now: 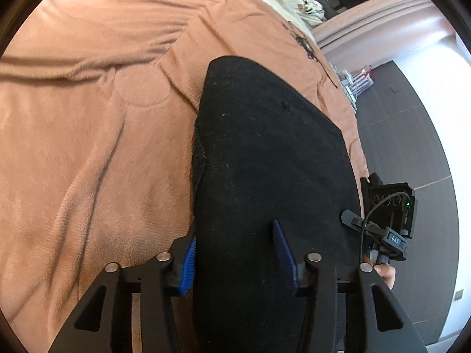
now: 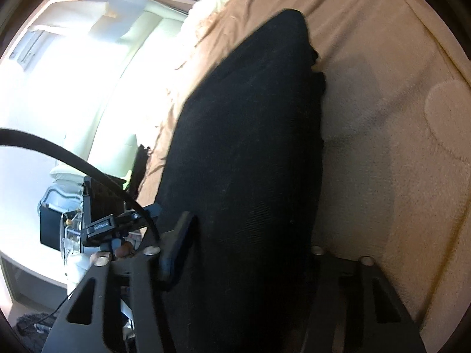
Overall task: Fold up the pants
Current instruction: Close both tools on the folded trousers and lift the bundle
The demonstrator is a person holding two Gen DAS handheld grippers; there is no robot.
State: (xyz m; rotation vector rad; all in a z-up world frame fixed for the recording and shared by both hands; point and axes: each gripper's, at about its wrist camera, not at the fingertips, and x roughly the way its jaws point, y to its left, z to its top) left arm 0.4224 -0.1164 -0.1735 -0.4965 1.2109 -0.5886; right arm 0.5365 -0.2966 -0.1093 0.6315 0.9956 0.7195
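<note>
- Both claws are at the near end of the black pants (image 1: 265,153): left gripper (image 1: 235,256) has its blue pads on either side of a thick band of cloth, seemingly clamped on it.
- Right gripper (image 2: 244,253) straddles the same end; its far finger is hidden, so I cannot tell its grip.
- Pants lie lengthwise on the orange blanket (image 1: 88,135), near the bed edge.
- Looks like a fold starting: next, lift this end evenly and carry it to the far end.
</note>
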